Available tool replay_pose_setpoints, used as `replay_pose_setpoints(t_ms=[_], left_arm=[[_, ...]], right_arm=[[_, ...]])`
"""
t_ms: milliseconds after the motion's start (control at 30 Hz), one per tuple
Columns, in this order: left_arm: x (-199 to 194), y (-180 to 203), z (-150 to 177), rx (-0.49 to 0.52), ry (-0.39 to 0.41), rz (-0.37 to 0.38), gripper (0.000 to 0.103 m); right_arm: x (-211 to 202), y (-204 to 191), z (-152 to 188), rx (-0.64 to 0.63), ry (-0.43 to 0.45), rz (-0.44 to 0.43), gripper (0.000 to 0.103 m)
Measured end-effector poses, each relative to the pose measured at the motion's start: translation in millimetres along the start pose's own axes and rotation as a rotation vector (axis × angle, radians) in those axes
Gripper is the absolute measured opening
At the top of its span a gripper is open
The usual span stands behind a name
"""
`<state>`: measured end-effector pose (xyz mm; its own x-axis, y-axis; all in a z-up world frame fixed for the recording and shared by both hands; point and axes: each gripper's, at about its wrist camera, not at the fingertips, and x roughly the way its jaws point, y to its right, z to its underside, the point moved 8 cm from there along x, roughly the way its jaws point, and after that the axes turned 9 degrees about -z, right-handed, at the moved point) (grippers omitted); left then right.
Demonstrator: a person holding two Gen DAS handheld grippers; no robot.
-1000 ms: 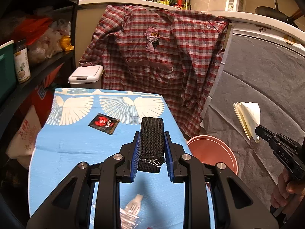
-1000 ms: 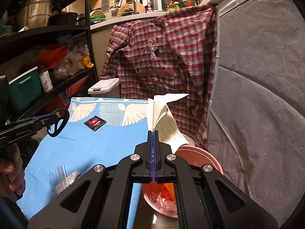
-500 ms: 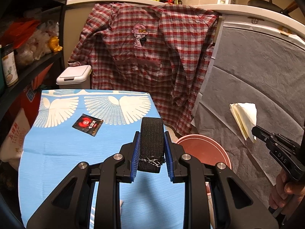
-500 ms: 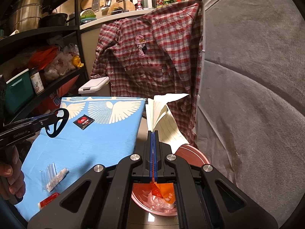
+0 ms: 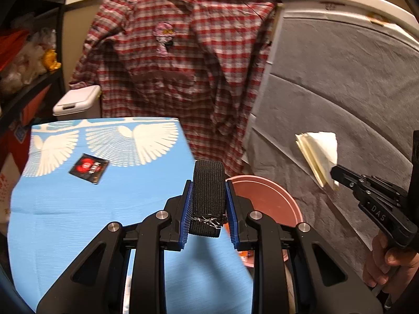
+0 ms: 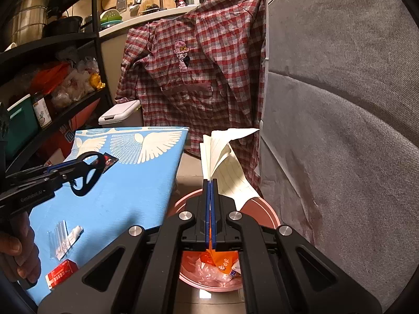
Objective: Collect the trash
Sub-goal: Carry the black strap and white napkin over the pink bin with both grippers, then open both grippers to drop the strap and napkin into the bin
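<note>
The left gripper has its jaws clamped on a black strap loop, gripped by a bare hand. The right gripper has its jaws pressed tight on folded paper, with a hand around its handle.

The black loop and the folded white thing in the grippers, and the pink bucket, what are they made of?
The black loop in the left gripper looks like woven elastic webbing: ribbed, matte, with frayed threads. The folded white sheet pinched by the right gripper looks like lined paper, thin and creased. The pink bucket seems to be smooth plastic, with a slight sheen.
</note>
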<state>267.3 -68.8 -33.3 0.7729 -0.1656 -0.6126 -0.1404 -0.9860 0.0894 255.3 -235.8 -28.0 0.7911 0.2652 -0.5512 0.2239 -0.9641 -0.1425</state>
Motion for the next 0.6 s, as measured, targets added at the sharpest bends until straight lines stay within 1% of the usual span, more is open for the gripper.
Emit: replay_pose_setpoints(t_ms=[233,600], left_arm=[[16,30,5,0.038,-0.029,0.038,0.024],[42,63,15,0.067,-0.089,0.082,0.024]], right_arm=[[2,7,4,0.004,-0.012,0.006,0.001],[12,21,14,0.029,-0.053,0.016,0.001]])
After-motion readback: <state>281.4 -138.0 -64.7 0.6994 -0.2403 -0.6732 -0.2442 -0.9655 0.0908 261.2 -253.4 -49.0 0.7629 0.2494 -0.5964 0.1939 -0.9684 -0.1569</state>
